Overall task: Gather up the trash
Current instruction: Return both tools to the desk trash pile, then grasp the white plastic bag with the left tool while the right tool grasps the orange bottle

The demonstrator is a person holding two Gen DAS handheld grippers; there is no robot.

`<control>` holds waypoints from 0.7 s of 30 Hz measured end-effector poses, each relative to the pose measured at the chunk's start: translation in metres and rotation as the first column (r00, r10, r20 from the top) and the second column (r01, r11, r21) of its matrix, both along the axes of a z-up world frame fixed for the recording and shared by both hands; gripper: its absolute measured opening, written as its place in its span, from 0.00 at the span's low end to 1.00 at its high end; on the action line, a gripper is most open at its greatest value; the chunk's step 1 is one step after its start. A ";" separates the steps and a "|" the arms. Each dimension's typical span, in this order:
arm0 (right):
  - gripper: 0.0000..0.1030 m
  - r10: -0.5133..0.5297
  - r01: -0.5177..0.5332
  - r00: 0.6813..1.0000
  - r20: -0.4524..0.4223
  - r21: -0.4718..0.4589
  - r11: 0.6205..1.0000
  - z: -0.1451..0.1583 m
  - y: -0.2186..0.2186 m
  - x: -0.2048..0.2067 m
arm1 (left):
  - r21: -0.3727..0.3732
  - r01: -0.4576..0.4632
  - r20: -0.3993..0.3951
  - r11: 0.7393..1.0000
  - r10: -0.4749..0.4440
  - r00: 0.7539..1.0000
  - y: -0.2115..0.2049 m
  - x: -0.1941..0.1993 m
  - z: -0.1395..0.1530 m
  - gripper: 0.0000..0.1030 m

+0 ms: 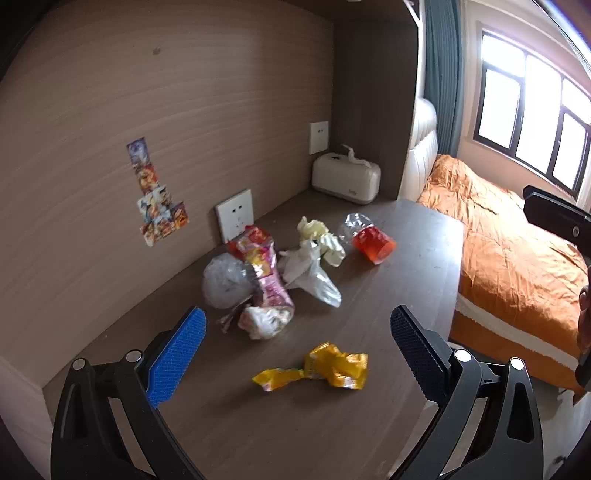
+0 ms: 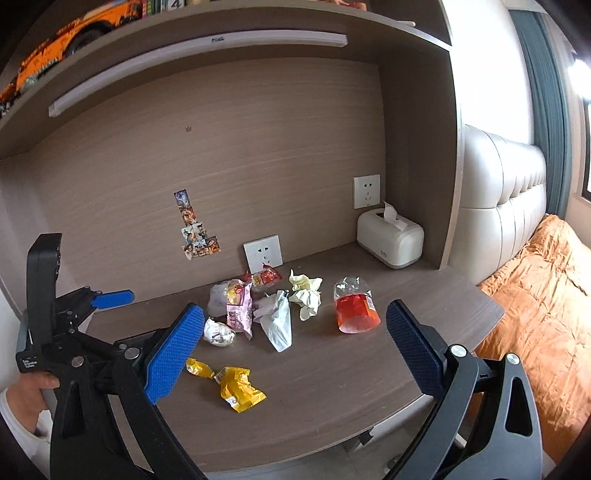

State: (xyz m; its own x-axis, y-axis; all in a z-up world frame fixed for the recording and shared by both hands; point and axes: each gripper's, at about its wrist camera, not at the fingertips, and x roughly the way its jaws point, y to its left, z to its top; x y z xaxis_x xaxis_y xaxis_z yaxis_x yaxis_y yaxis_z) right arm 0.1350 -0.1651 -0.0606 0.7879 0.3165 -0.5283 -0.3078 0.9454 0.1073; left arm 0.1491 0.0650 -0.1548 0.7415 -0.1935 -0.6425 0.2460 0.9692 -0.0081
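Trash lies on the brown desk point(image 1: 406, 251). A yellow wrapper point(image 1: 325, 367) point(image 2: 236, 384) is nearest. Behind it lie a crumpled white ball point(image 1: 264, 321) point(image 2: 219, 334), a pink packet point(image 1: 271, 288) point(image 2: 240, 310), a clear bag point(image 1: 225, 282), a white plastic bag point(image 1: 314, 275) point(image 2: 279, 325), yellowish crumpled paper point(image 1: 321, 236) point(image 2: 306, 295), a red wrapper point(image 1: 251, 240) point(image 2: 266, 277) and a red-and-clear bag point(image 1: 371, 240) point(image 2: 354, 310). My left gripper point(image 1: 295, 325) is open above the yellow wrapper. My right gripper point(image 2: 295, 332) is open above the desk's front.
A white tissue box point(image 1: 345, 177) point(image 2: 391, 240) stands at the desk's back right. Wall sockets point(image 1: 234, 214) point(image 2: 263, 253) and stickers point(image 1: 155, 192) are on the back panel. An orange-covered bed point(image 1: 509, 266) point(image 2: 543, 295) lies to the right. A shelf point(image 2: 221, 22) overhangs.
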 end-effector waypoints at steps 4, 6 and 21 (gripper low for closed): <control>0.95 0.010 -0.010 1.000 -0.017 -0.008 1.000 -0.002 0.019 0.006 | -0.011 0.001 -0.010 1.000 -0.001 1.000 0.012 0.004 -0.006 0.95; 0.95 0.026 -0.027 0.999 -0.021 -0.024 0.999 -0.005 0.028 0.008 | -0.004 -0.008 -0.016 1.000 0.008 1.000 0.018 0.007 -0.013 0.95; 0.95 0.149 -0.160 0.980 -0.129 -0.086 0.983 -0.069 0.053 0.040 | -0.064 -0.107 -0.169 0.992 0.095 0.981 0.031 0.032 -0.089 0.95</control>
